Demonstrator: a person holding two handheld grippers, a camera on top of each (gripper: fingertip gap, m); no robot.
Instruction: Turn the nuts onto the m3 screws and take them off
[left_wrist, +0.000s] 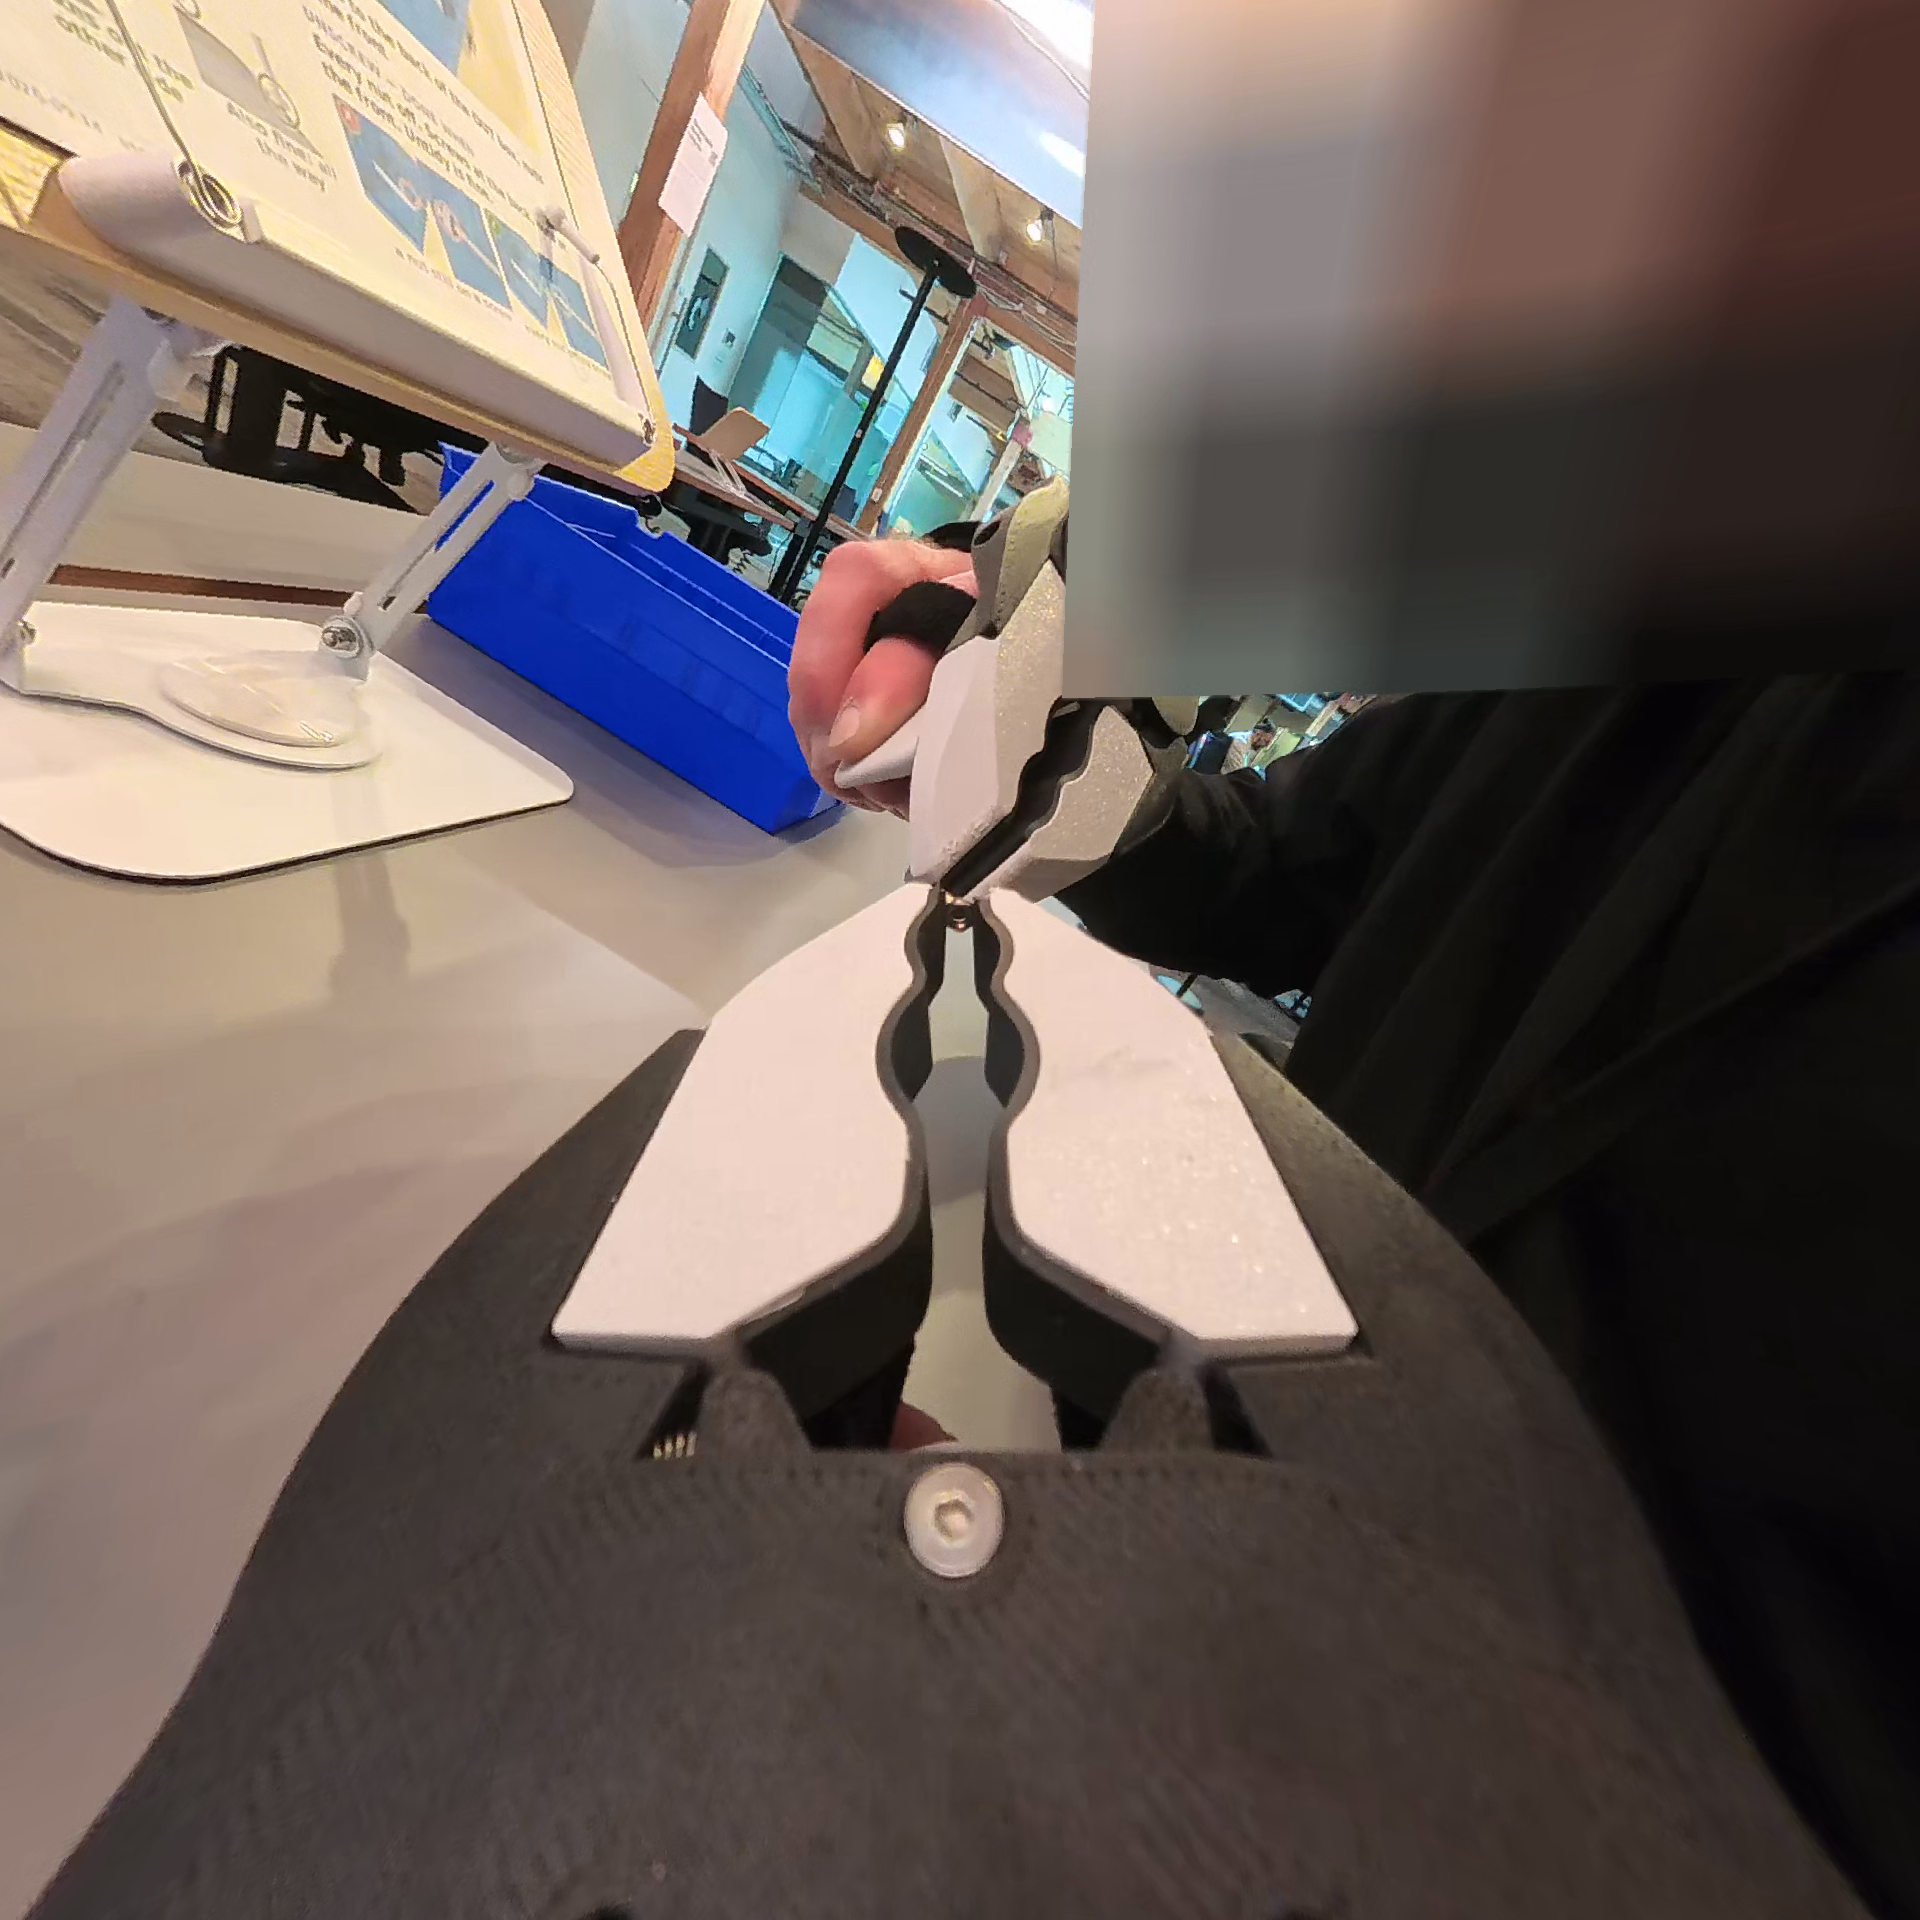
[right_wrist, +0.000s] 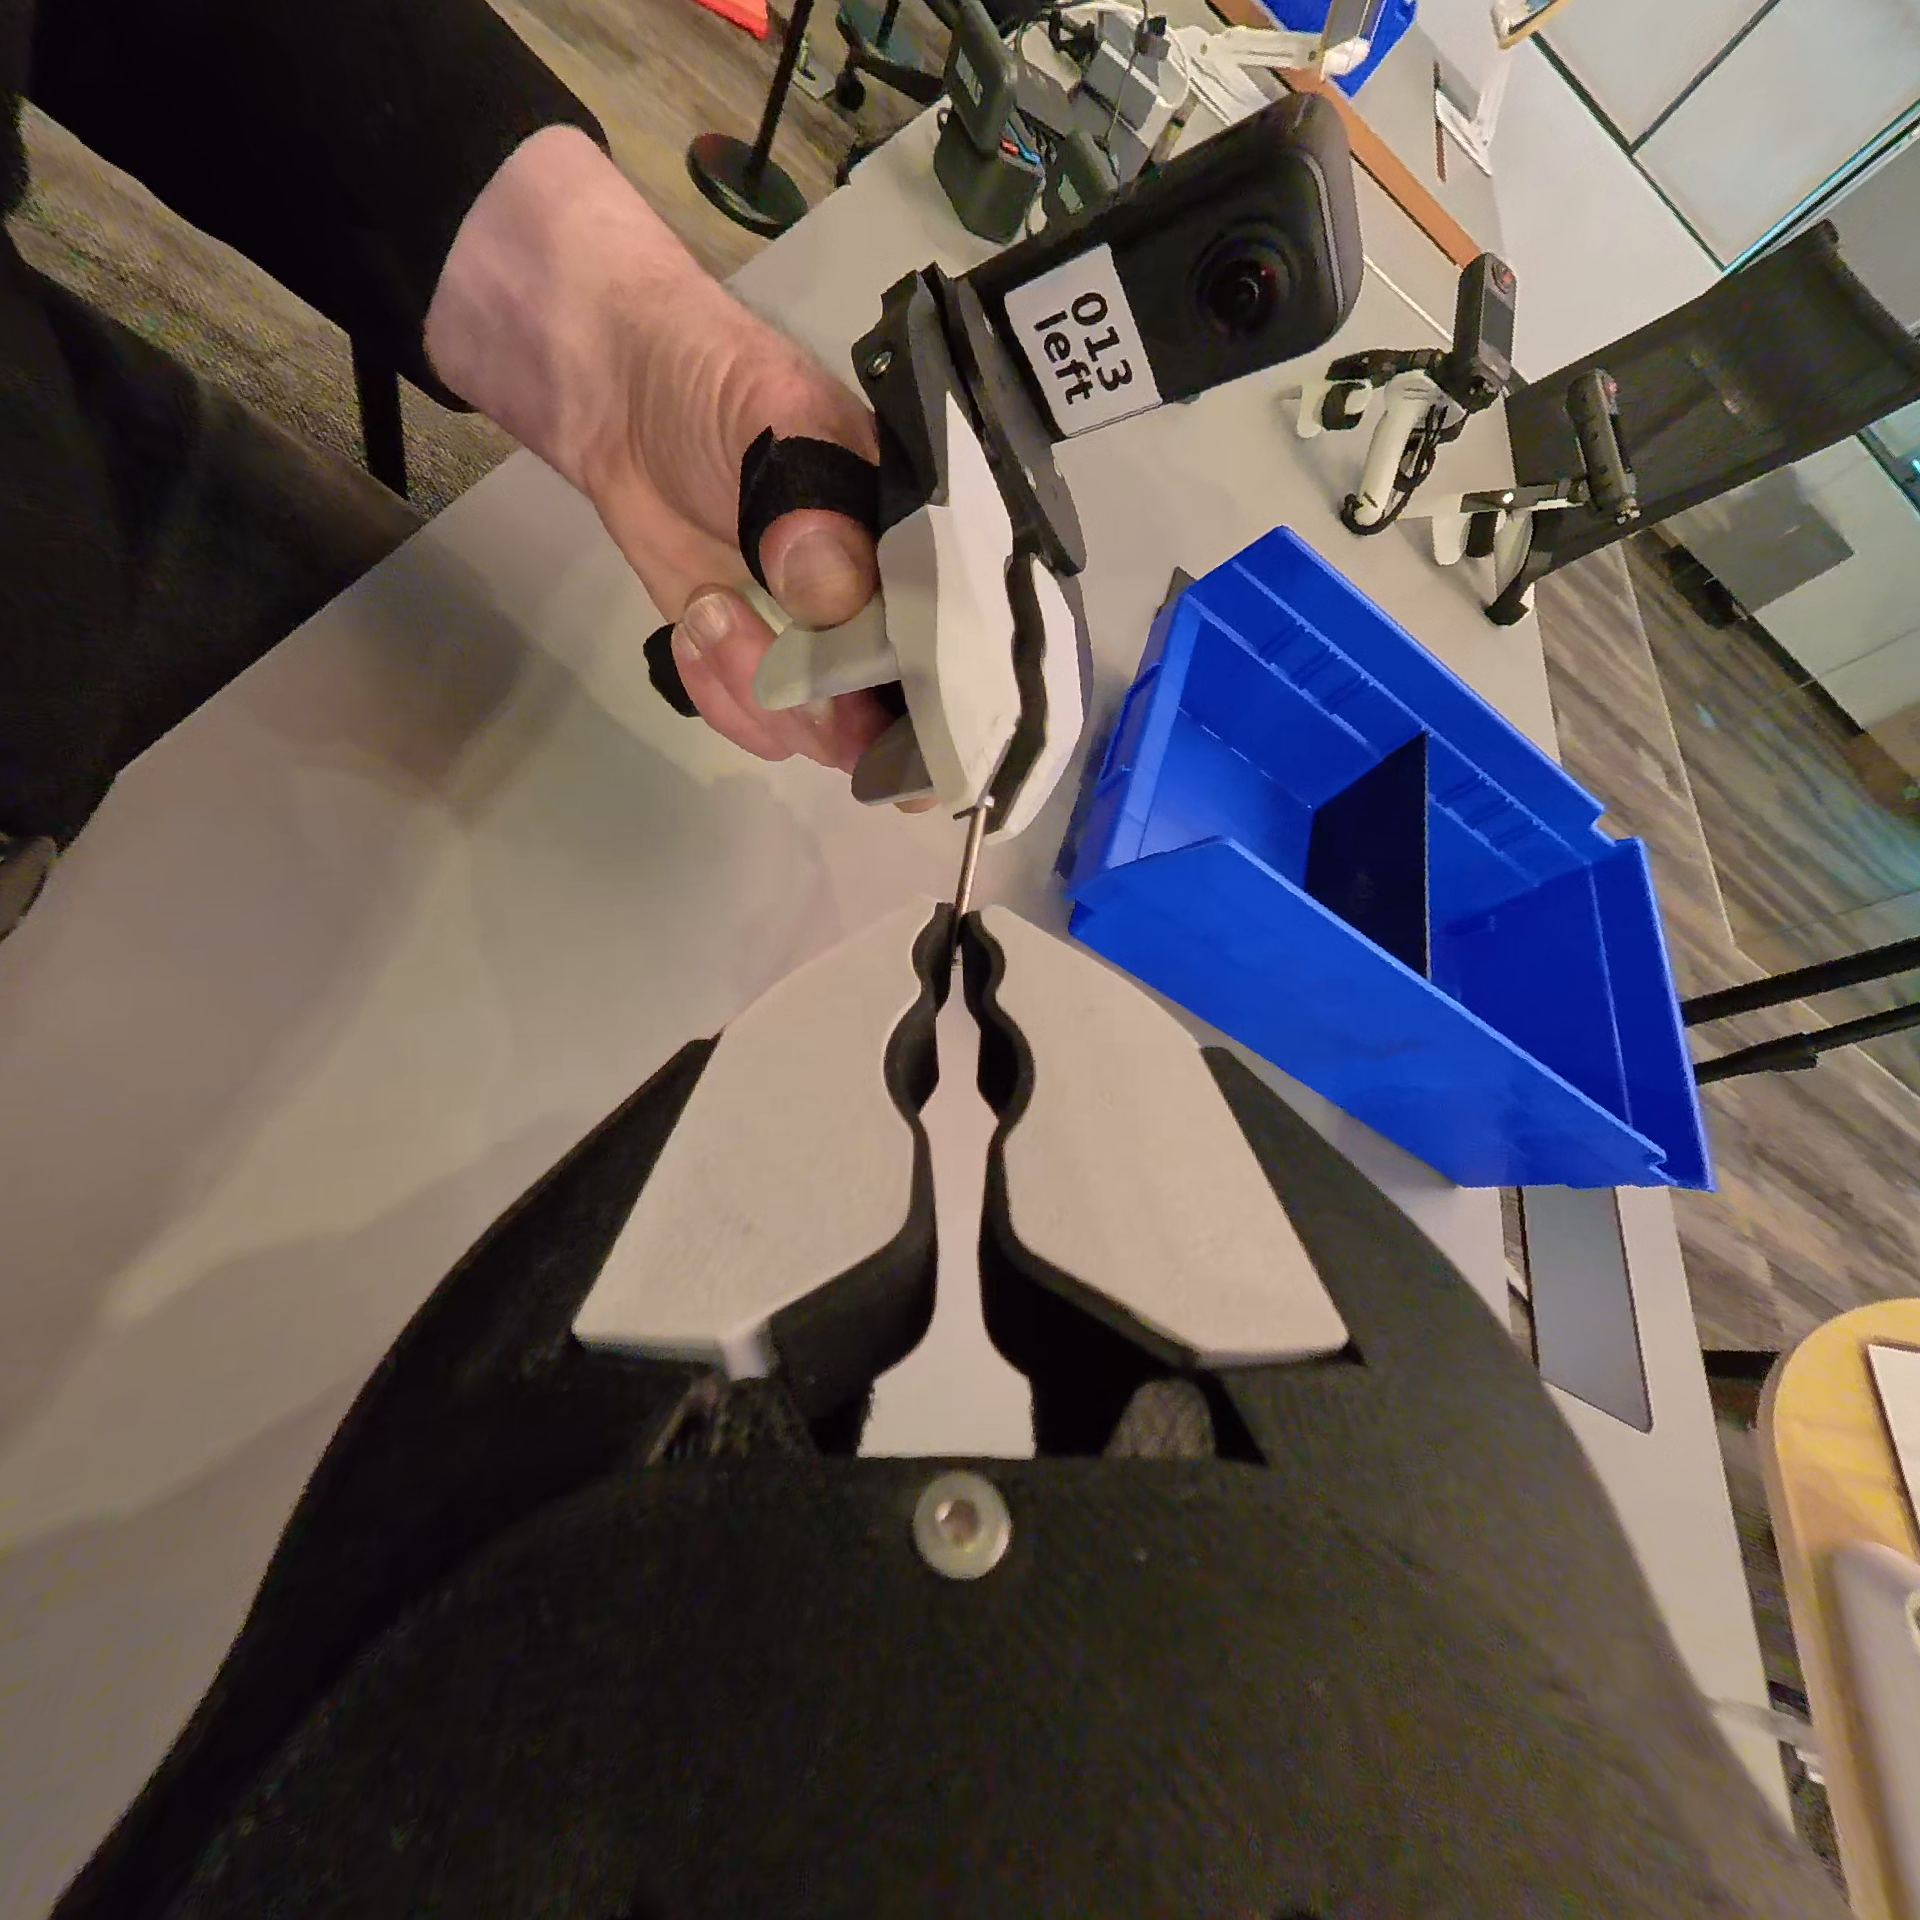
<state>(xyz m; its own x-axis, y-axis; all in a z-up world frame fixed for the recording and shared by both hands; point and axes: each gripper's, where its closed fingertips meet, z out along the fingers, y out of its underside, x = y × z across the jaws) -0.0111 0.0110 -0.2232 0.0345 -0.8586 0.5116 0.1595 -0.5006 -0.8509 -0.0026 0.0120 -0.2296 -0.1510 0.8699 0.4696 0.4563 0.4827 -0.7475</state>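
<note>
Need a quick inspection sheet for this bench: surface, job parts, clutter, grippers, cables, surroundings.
Surface: grey table, bare near the grippers.
Job's things: thin screw spans both gripper tips; nut too small to confirm.
Clutter: blue bin, instruction stand.
Grippers: left gripper and right gripper shut on the screw's ends.
Cables: some by far camera gear.
Surroundings: open office, floor lamp.

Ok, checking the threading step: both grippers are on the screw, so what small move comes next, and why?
Probably a small twist of the right gripper about the axis of the screw while the left gripper holds firm. Both are shut on opposite ends of the thin screw, so only rotation seems left to do. The nut is too small to make out.
</note>
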